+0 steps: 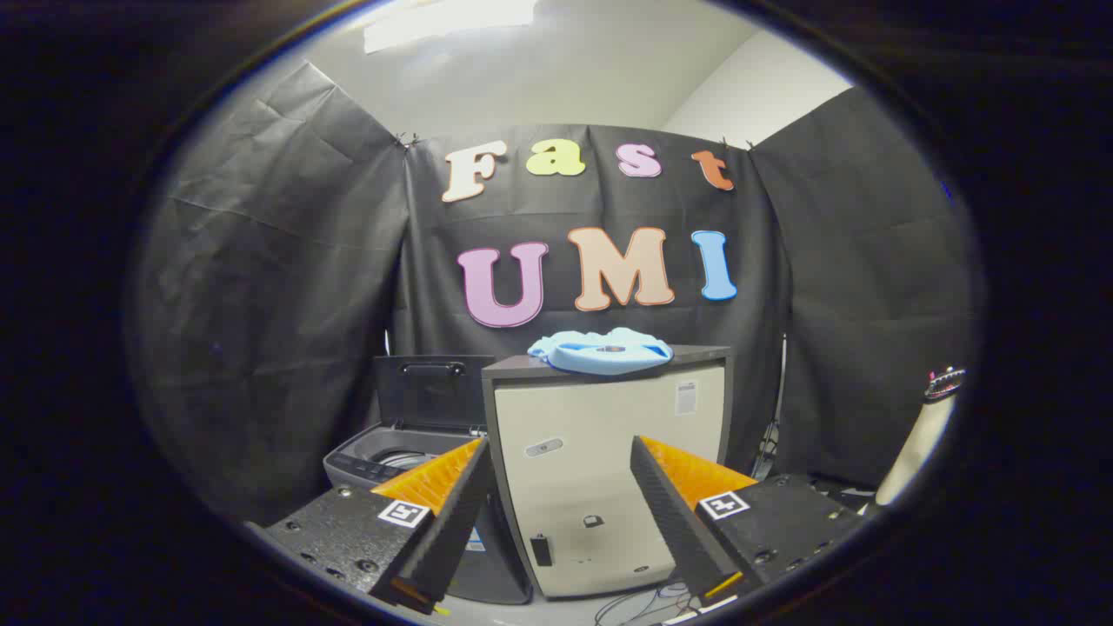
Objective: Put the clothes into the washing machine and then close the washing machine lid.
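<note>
Fingers of the gripper (556, 509), spread wide and holding nothing, face the cabinet (609, 469); the blue clothes (602, 351) lie beyond and above them on its top, washing machine (409, 452) open at left.

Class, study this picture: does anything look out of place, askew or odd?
The blue clothes lie bunched on top of the cabinet, not in the washer, whose lid stands open beside it. The open gripper holds nothing. Nothing looks spilled or damaged.
</note>
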